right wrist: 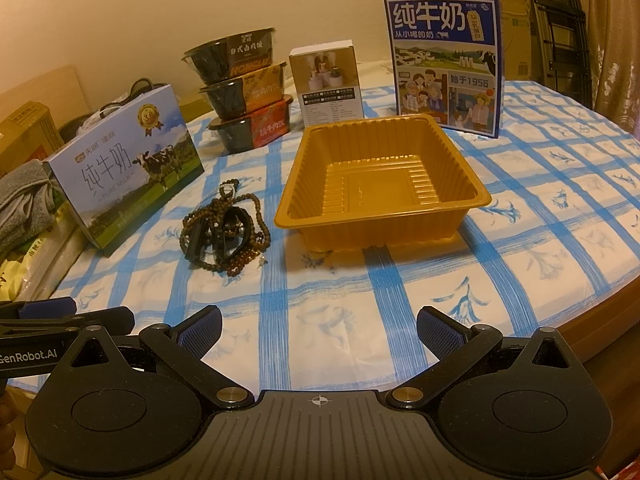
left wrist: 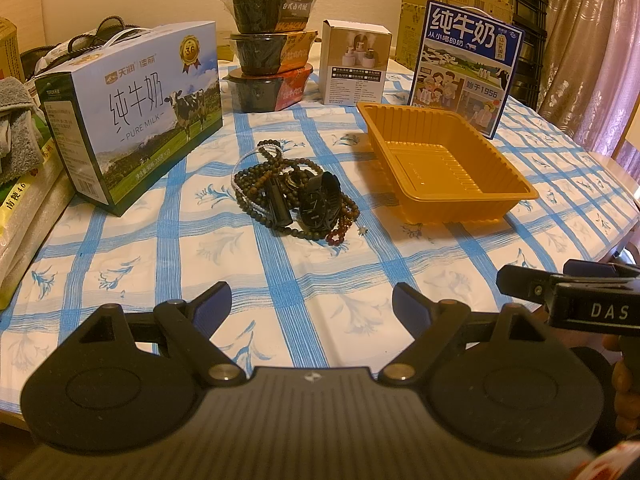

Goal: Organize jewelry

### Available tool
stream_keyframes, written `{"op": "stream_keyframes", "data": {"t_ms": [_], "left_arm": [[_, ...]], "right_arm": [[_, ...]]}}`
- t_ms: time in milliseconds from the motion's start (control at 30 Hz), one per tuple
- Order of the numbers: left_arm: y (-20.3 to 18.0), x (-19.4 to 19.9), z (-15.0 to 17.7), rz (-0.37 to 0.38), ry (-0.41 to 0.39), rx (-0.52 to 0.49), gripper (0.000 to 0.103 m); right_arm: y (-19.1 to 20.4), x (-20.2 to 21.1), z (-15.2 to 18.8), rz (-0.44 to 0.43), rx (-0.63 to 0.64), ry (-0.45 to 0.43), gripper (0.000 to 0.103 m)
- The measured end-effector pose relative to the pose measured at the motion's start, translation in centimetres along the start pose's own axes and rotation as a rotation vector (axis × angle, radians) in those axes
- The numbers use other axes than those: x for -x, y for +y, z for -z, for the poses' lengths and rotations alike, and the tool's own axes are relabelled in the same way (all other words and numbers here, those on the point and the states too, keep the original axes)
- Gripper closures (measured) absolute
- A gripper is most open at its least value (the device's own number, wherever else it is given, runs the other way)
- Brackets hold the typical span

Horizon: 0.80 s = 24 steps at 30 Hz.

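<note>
A tangled pile of jewelry (left wrist: 296,192) lies on the blue-checked tablecloth: brown bead strings, a black watch (left wrist: 318,204) and a thin silver chain. The same jewelry pile (right wrist: 226,228) shows left of centre in the right wrist view. An empty orange plastic tray (left wrist: 448,160) stands to its right, seen closer as the orange tray (right wrist: 380,184). My left gripper (left wrist: 312,306) is open near the table's front edge, well short of the pile. My right gripper (right wrist: 320,330) is open too, nothing between its fingers, in front of the tray.
A pale blue milk carton box (left wrist: 132,108) lies left of the pile. Three stacked black food bowls (left wrist: 272,48), a small white box (left wrist: 356,62) and an upright blue milk box (left wrist: 466,64) line the back. The table edge (right wrist: 600,304) curves on the right.
</note>
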<state>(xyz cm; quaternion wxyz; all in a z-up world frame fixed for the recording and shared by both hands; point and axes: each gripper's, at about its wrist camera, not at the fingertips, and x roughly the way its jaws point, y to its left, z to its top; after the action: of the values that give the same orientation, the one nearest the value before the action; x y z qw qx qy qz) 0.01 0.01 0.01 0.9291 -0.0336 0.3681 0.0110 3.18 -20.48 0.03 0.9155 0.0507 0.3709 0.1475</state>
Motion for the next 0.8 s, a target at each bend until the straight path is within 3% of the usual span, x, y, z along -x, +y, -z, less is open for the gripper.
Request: {"op": "stream_keyframes", "data": {"t_ms": [800], "left_arm": [[-0.32,-0.79,-0.09,0.004,0.008,-0.005,0.017]], "right_arm": [[-0.03,-0.96,-0.18,0.0,-0.005,0.007,0.0]]}}
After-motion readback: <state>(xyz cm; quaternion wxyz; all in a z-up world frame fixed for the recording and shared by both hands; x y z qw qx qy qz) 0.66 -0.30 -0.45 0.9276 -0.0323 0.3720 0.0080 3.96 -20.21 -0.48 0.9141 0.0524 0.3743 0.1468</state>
